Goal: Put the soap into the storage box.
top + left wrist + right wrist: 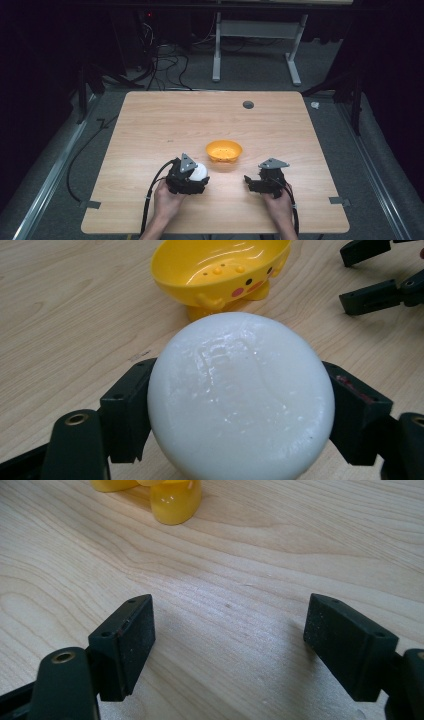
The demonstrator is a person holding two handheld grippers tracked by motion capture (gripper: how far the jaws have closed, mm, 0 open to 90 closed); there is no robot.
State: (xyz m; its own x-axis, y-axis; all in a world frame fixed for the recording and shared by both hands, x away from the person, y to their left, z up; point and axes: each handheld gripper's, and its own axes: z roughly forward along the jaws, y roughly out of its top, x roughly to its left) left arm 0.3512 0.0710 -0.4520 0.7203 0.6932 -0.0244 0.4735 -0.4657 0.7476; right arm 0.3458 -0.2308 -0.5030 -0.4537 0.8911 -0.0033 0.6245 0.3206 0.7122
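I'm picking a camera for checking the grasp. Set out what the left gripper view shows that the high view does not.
Left gripper view alone: both pads pressed against the sides of the white puck, and the face printed on the yellow bowl, with pink cheeks, dots and small feet.
High view alone: the whole table, both hands, the right gripper complete, and the floor with cables and a stand beyond.
Both: the left gripper shut on the puck, the bowl just beyond it, and the right gripper's open jaws.

Two black hand-held tools, left tool (pixel 199 181) and right tool (pixel 248 182), each topped with a grey three-cornered plate. Black cables trailing back along bare forearms. Flat rectangular black pads (pixel 131 641) with small screw holes; brass-ringed holes in the arms behind.
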